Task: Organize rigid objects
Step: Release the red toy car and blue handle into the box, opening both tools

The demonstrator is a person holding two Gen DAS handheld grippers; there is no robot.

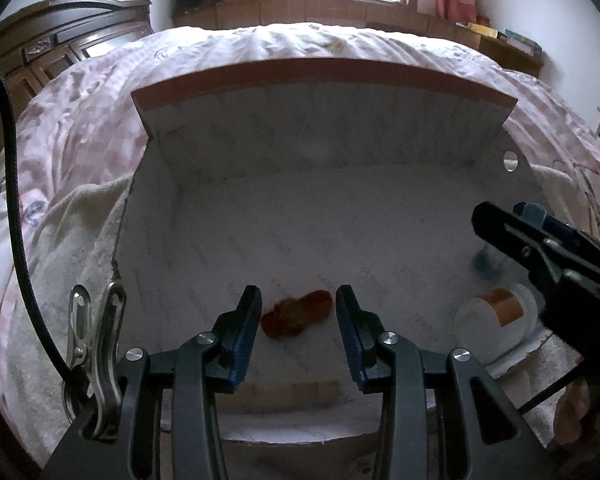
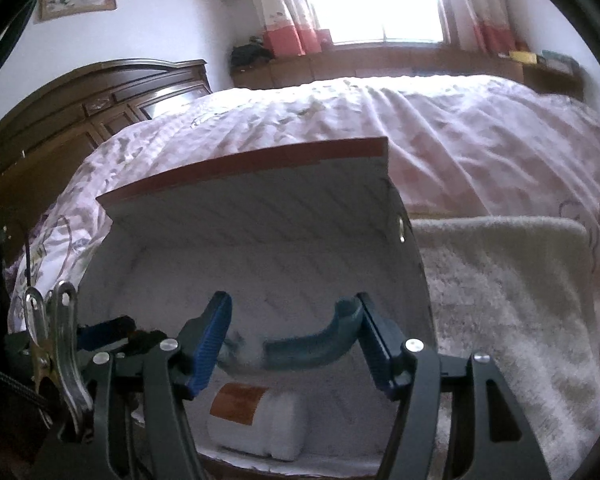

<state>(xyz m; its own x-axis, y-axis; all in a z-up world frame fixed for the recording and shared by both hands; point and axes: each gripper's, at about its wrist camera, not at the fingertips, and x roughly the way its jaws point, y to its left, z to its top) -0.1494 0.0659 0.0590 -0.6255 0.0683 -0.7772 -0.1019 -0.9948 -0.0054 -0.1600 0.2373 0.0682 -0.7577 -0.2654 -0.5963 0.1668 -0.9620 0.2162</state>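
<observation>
A white cardboard box (image 1: pixel 300 128) with a red-edged flap lies open on the bed. Inside it lie a red and orange object (image 1: pixel 298 314), a white bottle with an orange label (image 1: pixel 496 316) and a teal curved object (image 1: pixel 485 263). My left gripper (image 1: pixel 296 332) is open and empty, just in front of the red object. My right gripper (image 2: pixel 294 336) is open over the box, and the blurred teal curved object (image 2: pixel 312 350) lies between its fingers, touching the right fingertip (image 2: pixel 374 334). The white bottle (image 2: pixel 256 420) lies below it. The right gripper also shows in the left wrist view (image 1: pixel 512 224).
The box (image 2: pixel 252 184) sits on a cream fleece blanket (image 2: pixel 500 300) over a pink patterned bedspread (image 2: pixel 440 128). A dark wooden headboard (image 1: pixel 60 44) stands at the left. A window ledge with books (image 1: pixel 512 38) runs along the far wall.
</observation>
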